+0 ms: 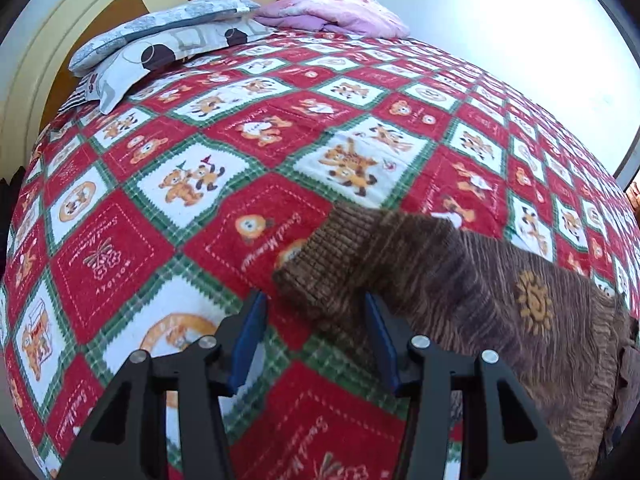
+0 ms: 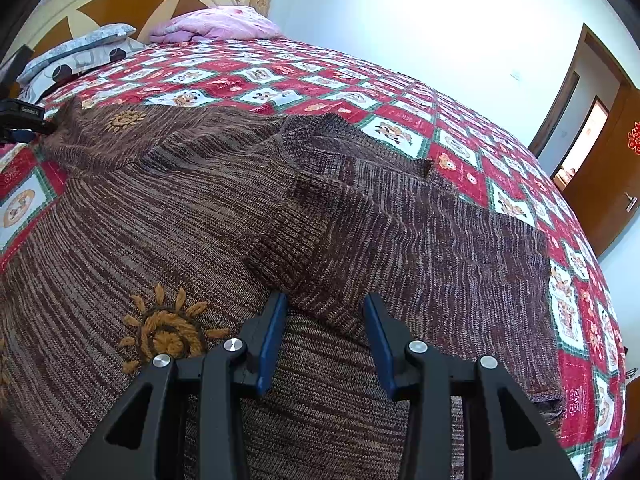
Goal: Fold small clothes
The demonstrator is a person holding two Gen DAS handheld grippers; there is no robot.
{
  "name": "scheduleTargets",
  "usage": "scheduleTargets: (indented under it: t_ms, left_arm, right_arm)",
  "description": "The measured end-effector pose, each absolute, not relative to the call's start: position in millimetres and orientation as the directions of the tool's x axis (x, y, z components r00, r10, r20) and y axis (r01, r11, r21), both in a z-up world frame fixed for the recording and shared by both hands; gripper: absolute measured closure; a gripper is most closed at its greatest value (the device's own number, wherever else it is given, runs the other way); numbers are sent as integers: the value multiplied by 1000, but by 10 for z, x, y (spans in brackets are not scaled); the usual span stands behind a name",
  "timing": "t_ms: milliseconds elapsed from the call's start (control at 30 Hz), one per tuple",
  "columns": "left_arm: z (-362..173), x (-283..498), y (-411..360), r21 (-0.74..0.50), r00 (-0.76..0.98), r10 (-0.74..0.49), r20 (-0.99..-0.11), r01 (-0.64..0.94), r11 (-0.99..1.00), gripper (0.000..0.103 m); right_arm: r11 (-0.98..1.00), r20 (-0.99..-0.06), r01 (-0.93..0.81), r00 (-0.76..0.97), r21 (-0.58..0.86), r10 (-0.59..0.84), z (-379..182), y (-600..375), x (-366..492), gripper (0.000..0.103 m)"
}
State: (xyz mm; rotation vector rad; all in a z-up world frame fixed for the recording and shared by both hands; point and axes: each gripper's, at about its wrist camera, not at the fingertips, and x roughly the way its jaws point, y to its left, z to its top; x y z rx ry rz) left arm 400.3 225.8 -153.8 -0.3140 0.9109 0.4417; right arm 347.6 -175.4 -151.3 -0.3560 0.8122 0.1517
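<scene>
Spread across a bed, the red, white and green bear-print quilt (image 1: 224, 184) carries a brown knit sweater (image 2: 168, 216) lying flat, with orange suns stitched on it. Its ribbed sleeve cuff (image 1: 320, 256) reaches out over the quilt, and the left gripper (image 1: 316, 304) hovers right at it, jaws spread, the cuff's lower edge lying between the blue pads without being pinched. From the right wrist view, a second sleeve is folded in across the sweater's body, its ribbed cuff (image 2: 284, 240) ending just ahead of the right gripper (image 2: 325, 304), whose jaws are also spread, with the sleeve's edge between them. Patterned pillows (image 1: 160, 48) and a pink blanket (image 1: 336, 14) sit by the headboard (image 1: 36, 76); a wooden door (image 2: 604, 176) stands at right.
</scene>
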Motion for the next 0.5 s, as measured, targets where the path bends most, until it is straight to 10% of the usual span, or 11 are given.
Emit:
scheduleTargets:
  t_ms: [100, 500]
  left_arm:
    - [-1503, 3993, 2239, -84, 555, 215, -804, -464, 882, 95]
    - [-1145, 3883, 2320, -216, 606, 126, -785, -458, 863, 94]
  right_arm:
    - [930, -730, -266, 683, -255, -5, -1518, -1747, 3475, 61]
    - [930, -729, -264, 685, -255, -5, -1518, -1745, 3466, 61]
